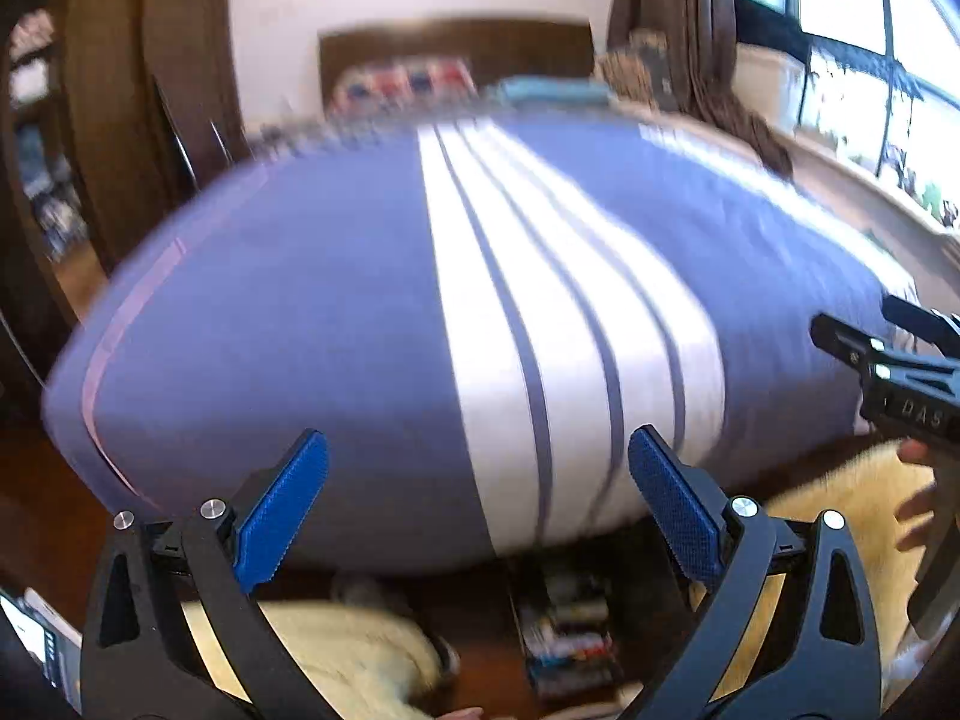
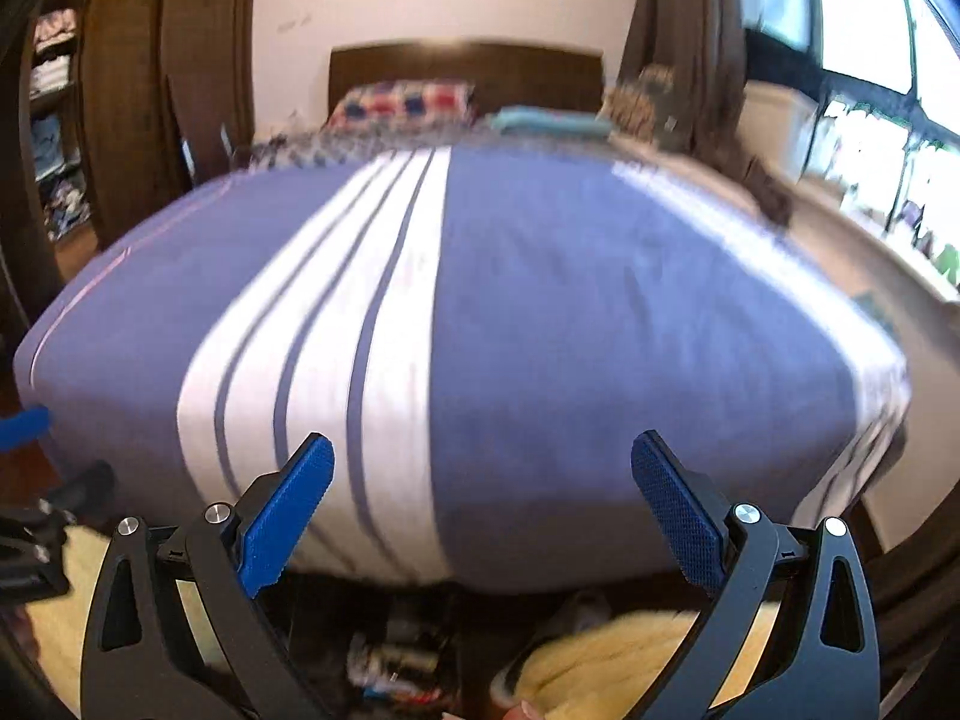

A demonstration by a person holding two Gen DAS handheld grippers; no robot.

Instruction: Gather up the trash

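Both tongs, left (image 1: 478,501) and right (image 2: 483,504), hang released and empty at the foot of the bed (image 1: 336,312). No trash can be made out on it in these blurred views. Only the left view shows a hand (image 1: 918,498) beside the right tongs; both show a pillow (image 2: 401,102) by the headboard (image 2: 528,75).

Both wrist views side by side at the bed's (image 1: 336,312) foot, facing its headboard (image 2: 468,69).

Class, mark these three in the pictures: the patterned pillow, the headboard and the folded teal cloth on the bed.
patterned pillow (image 2: 401,101), right wrist view, middle of its checked front.
headboard (image 2: 528,75), right wrist view, bare dark wood right of the pillow.
folded teal cloth (image 1: 549,90), left wrist view, middle of its top.
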